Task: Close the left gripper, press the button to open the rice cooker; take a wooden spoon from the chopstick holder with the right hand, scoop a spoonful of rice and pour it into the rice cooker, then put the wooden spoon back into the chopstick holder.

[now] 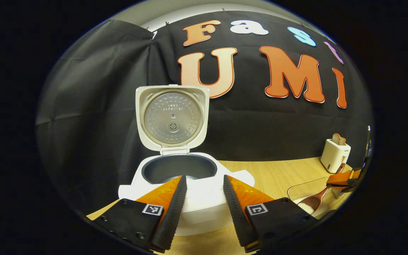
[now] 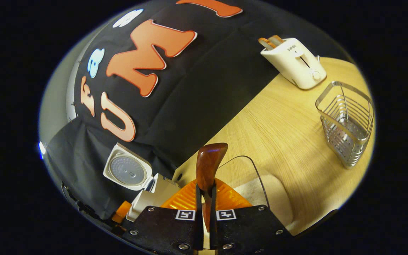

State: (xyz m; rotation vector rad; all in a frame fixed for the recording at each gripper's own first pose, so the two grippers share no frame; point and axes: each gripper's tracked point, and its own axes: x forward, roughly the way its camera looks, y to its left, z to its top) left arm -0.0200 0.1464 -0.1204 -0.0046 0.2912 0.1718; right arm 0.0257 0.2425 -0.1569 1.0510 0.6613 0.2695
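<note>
- The wooden table [image 2: 282,131] is the biggest thing, pale and smooth, in the right half of the right gripper view.
- The rice cooker [image 1: 186,191] is white and round, low in the middle of the left gripper view. Its lid [image 1: 172,118] stands straight up, with a shiny, bumpy metal plate inside. The dark pot inside looks smooth.
- The left gripper [image 1: 204,205] hangs just in front of the cooker with its fingers spread apart, holding nothing.
- The right gripper [image 2: 204,209] is squeezed tight on the wooden spoon [image 2: 208,164], at the bottom middle of its view. The spoon is brown and glossy.
- In the left gripper view, the spoon's bowl dips into white rice [image 1: 305,207] at the lower right.
- The chopstick holder [image 2: 347,127] is a shiny wire basket at the right edge.
- A cream toaster [image 2: 294,62] sits at the upper right.
</note>
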